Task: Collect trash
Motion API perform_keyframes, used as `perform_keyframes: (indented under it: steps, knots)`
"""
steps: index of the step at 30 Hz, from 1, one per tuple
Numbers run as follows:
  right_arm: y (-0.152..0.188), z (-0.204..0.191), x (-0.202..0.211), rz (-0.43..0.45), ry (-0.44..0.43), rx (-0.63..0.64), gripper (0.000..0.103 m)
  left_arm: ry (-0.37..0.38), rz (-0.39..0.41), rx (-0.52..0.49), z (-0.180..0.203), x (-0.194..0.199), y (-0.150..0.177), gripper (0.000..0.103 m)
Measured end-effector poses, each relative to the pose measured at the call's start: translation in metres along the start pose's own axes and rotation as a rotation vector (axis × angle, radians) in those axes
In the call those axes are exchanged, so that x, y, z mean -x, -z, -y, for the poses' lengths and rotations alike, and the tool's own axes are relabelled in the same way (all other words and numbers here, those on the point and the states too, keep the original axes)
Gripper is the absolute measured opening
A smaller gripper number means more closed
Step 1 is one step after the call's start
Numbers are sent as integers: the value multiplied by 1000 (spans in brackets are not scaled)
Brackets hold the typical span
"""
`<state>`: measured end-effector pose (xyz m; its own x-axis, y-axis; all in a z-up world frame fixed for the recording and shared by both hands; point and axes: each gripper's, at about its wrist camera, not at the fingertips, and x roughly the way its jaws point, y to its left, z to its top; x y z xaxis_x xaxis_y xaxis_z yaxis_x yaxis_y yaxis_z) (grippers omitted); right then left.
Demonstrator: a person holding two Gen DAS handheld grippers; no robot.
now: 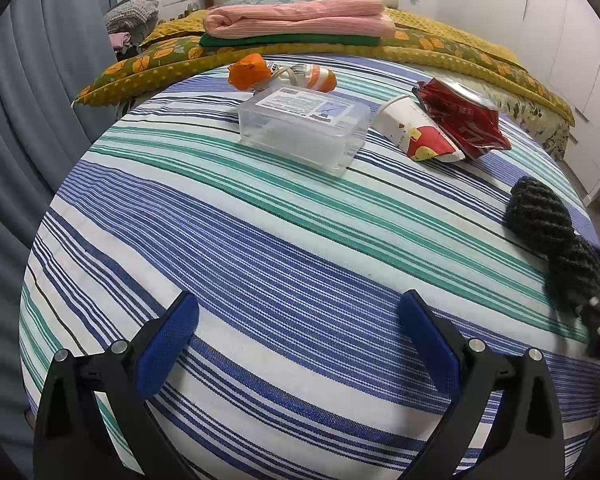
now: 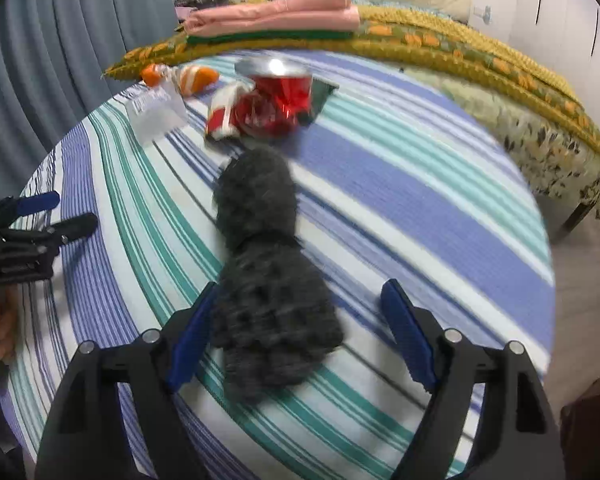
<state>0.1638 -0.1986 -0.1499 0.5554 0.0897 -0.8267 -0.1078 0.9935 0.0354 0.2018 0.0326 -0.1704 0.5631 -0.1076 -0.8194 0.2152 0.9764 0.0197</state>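
From the left wrist camera, the left gripper [image 1: 299, 322] hangs over the striped sheet [image 1: 260, 248] with its blue pads [image 1: 168, 350] wide apart and nothing between them. Farther up the sheet lies the trash: a clear plastic box [image 1: 302, 130] with a printed label, an orange wrapper [image 1: 249, 71] and an orange-and-white packet [image 1: 314, 76] just behind it, and to the right a crushed paper cup [image 1: 416, 134] touching a crumpled red bag [image 1: 462, 118]. A dark knitted cloth [image 1: 552, 236] lies near the sheet's right edge. Folded pink and green blankets [image 1: 300, 22] sit on a yellow quilt [image 1: 168, 54] beyond.

From the right wrist camera, which is blurred, the right gripper [image 2: 297, 334] has its pads spread, and the knitted cloth [image 2: 266, 264] lies between them, its near end against the left pad [image 2: 190, 344] and apart from the right one. The cup [image 2: 224, 114] and red bag [image 2: 278, 100] lie just past the cloth, the plastic box [image 2: 156, 114] to their left. The left gripper [image 2: 66, 214] shows at the left edge, jaws apart.
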Motion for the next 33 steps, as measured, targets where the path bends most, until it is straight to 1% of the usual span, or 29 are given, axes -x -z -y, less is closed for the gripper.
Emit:
perform_keyframes:
  steps: [3,6,8,11,12,14,16,18,19,20,23,27,28,29,31,33]
  knots:
    - [2,-1,0,-4,8,2,88,-6,-2,24,0,-5,-9,99]
    - [1,1,-1,-10,13,-3,91,17,-4,108,-6,-13,-32,99]
    - [0,0,-3,-12,10,-5,92,23,24,191,-11,-15,-58,99]
    - [0,-1,-4,-13,12,-2,92,0,67,245,-9,-18,-93,99]
    - [0,-1,-4,-13,12,-3,92,-20,77,254,-5,-21,-106,99]
    - [0,-1,-4,-13,11,-3,92,-79,74,244,4,-32,-127,99]
    - [0,-1,-5,-12,10,-4,92,-175,32,192,16,-54,-142,99]
    - [1,-1,-5,-12,9,-5,92,-253,6,147,21,-69,-145,99]
    - [1,-1,-5,-12,9,-5,92,-274,2,134,21,-72,-144,99]
    - [1,-1,-4,-12,9,-5,92,-280,5,120,19,-72,-141,99]
    - [1,-1,-5,-12,9,-5,93,-273,10,106,7,-64,-129,99]
    - [1,-1,-5,-12,10,-4,93,-238,16,99,-27,-52,-99,99]
    - [1,-1,-5,-12,9,-4,93,-203,19,109,-36,-51,-93,99]
    - [1,-1,-5,-12,10,-4,93,-146,16,122,-46,-52,-88,99]
    - [1,-1,-5,-12,9,-4,93,-62,-9,133,-55,-59,-84,99]
    - [1,-1,-4,-12,9,-4,93,-15,-17,130,-58,-67,-84,99]
